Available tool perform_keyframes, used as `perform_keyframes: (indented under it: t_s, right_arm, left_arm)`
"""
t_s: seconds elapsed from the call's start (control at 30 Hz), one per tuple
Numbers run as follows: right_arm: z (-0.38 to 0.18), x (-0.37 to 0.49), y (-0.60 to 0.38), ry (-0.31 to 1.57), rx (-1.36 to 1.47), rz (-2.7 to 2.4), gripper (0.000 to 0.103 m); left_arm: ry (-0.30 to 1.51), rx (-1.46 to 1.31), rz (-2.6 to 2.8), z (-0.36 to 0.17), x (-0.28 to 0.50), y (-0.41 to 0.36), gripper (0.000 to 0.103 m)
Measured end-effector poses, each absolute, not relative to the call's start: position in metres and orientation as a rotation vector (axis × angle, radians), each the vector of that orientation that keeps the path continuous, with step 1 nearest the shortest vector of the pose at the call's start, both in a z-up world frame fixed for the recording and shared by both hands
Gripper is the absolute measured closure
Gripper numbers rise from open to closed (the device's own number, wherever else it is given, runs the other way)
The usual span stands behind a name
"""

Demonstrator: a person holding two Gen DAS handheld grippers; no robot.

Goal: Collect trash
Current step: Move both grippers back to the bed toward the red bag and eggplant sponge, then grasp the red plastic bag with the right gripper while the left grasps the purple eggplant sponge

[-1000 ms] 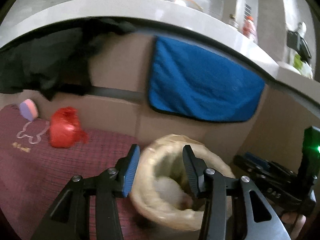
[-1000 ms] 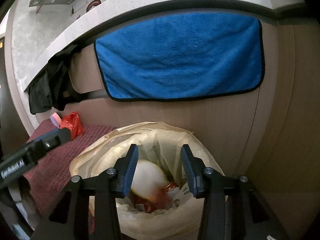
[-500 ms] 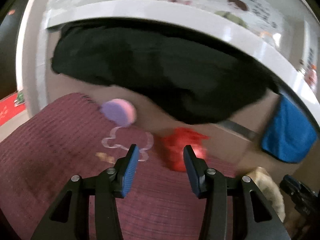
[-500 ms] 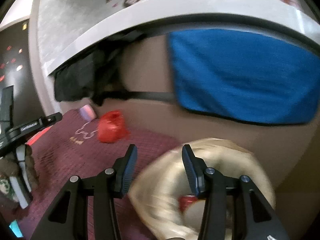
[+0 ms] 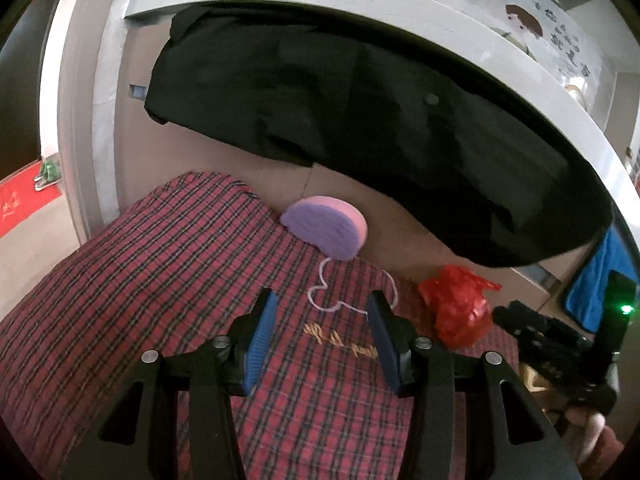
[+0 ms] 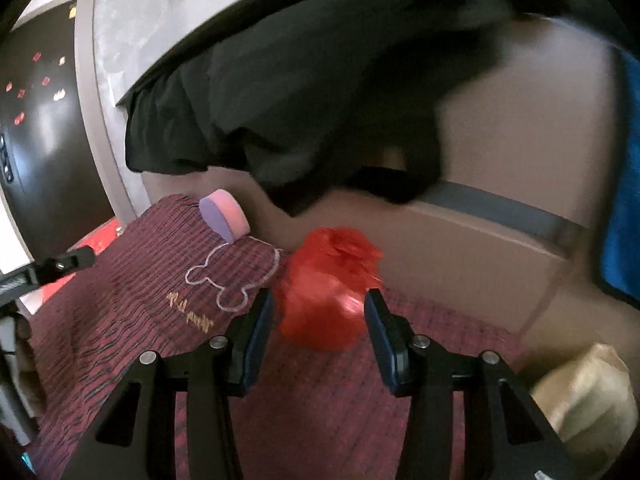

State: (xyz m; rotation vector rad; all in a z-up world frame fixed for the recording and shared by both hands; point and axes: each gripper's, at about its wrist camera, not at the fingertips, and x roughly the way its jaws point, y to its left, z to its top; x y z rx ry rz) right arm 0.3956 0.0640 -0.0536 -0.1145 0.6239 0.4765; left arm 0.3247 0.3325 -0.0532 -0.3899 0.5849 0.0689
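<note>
A crumpled red plastic bag (image 6: 326, 292) lies on the red plaid mat (image 6: 132, 312) near the cabinet front. My right gripper (image 6: 319, 316) is open, with the bag between and just beyond its fingertips. The bag also shows in the left wrist view (image 5: 460, 306), right of my left gripper (image 5: 323, 324), which is open and empty over the mat (image 5: 140, 280). The right gripper (image 5: 560, 344) shows at the right edge of that view. A purple and pink sponge (image 5: 326, 230) leans at the mat's far edge. The beige trash bag (image 6: 588, 396) is at the lower right.
A black cloth (image 5: 360, 120) hangs from the white counter edge (image 5: 440, 20) above the mat. A blue towel (image 6: 624, 184) hangs on the cabinet to the right. A dark door (image 6: 36, 140) and red floor mat (image 5: 20, 204) lie to the left.
Both grippers swung left, away from the trash bag, toward the mat. The right gripper has closed in on the red plastic bag, which now sits between its open fingers.
</note>
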Motion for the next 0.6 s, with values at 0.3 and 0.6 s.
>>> perform_keyframes:
  t_s: [0.3, 0.6]
  right_arm:
    - [-0.082, 0.435, 0.095, 0.692, -0.256, 0.369, 0.059]
    - [-0.081, 0.421, 0.039, 0.766, -0.13, 0.422, 0.066]
  left_arm:
    - [0.64, -0.42, 0.077, -0.067, 0.404, 0.33, 0.054]
    - [0.648, -0.493, 0.167, -0.069, 0.49, 0.306, 0.053]
